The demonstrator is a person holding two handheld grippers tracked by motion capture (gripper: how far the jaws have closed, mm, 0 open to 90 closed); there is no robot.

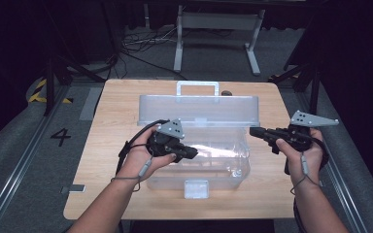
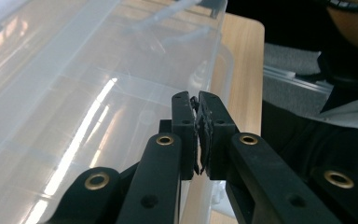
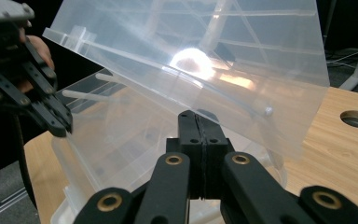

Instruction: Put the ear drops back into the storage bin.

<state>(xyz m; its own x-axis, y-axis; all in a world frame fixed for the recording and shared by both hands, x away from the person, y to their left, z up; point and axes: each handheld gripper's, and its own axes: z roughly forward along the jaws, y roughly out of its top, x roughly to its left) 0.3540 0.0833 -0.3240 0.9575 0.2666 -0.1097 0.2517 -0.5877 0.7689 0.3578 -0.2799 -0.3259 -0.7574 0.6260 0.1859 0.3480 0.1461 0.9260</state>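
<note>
Presently lowering hinged lid point(image 1: 199, 109) of clear plastic storage box point(image 1: 199, 165) at table point(image 1: 272, 194) centre: left gripper point(image 1: 190, 153), jaws closed and empty, at 9 o'clock; right gripper point(image 1: 253, 131), jaws pressed together, at 3 o'clock; keeping pads off rim.

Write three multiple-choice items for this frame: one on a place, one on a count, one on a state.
1. Where does the clear plastic box stand?
A. On the wooden table
B. On the floor
C. On a shelf

2. How many hand-held grippers are in the high view?
A. One
B. Two
C. Three

3. How is the box's lid?
A. Latched shut
B. Lying beside the box
C. Raised open at the far side

Answers:
1 A, the box rests on the tabletop.
2 B, the left hand-held gripper and the right hand-held gripper.
3 C, the lid stands up behind the open box.
</note>
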